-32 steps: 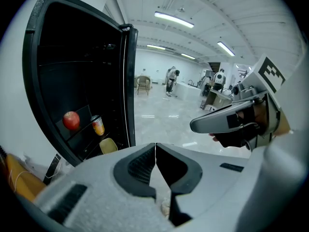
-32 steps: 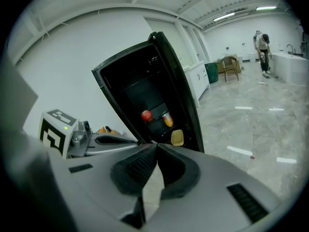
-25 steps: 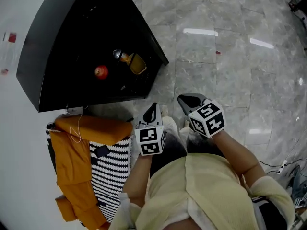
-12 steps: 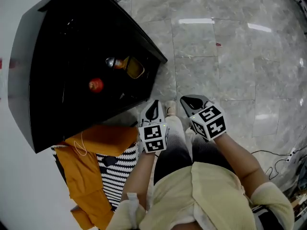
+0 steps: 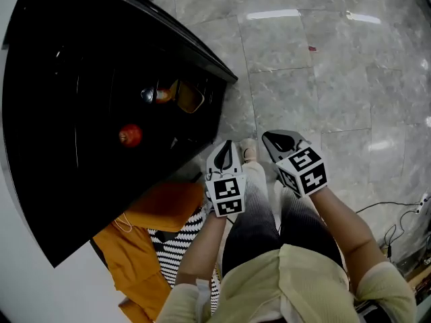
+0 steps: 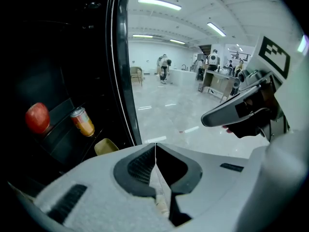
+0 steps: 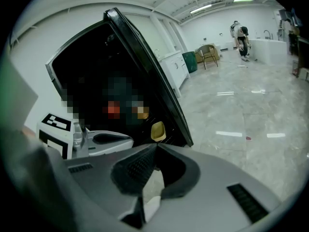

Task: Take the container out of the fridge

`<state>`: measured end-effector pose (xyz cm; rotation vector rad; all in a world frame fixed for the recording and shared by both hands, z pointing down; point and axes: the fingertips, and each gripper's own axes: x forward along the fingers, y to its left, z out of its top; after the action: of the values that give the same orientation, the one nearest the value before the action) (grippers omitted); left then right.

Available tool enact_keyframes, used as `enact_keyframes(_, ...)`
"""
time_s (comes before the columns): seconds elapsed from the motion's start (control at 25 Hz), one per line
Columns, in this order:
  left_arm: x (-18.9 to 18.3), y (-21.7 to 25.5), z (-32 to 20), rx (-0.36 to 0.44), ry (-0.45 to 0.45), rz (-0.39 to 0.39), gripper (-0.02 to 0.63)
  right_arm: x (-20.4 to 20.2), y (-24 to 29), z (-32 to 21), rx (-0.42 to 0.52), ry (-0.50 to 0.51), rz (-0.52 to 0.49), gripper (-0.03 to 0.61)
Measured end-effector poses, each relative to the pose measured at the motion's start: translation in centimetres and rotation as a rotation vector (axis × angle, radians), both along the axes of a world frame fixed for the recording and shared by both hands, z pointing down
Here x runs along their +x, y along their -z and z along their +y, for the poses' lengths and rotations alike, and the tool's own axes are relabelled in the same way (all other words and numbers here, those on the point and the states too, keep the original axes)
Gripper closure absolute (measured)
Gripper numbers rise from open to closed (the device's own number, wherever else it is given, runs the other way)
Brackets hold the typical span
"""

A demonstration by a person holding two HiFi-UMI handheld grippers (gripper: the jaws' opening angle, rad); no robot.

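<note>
Left gripper [image 5: 225, 155] and right gripper [image 5: 279, 140] are dropping toward fridge [image 5: 67, 79], jaws closed, empty; open before reaching container [image 5: 190, 96] at 11 o'clock.

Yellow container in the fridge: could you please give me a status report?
Left gripper and right gripper shut, empty. Yellow container in open fridge, beside can, untouched. Nothing blocking.
</note>
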<state>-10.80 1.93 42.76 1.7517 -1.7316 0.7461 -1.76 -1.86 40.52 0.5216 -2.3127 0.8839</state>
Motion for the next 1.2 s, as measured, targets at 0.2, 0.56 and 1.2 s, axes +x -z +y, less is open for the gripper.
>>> enact_keyframes(0.2,-1.0,-3.0,-0.5,-0.014,-0.047,-0.016,0.591,-0.8,-2.5,-0.4,-0.014,-0.010,0.002,0.549)
enact_keyframes(0.56,-3.7,-7.1,-1.5,-0.022,-0.059,-0.098,0.591,-2.9,-6.7,-0.2,-0.048,-0.035,-0.004,0.549)
enact_keyframes(1.2,-10.1,-14.0,-3.0,-0.114,-0.012,-0.170,0.591,-6.3,-12.5,-1.3,-0.062,-0.016,-0.005,0.549)
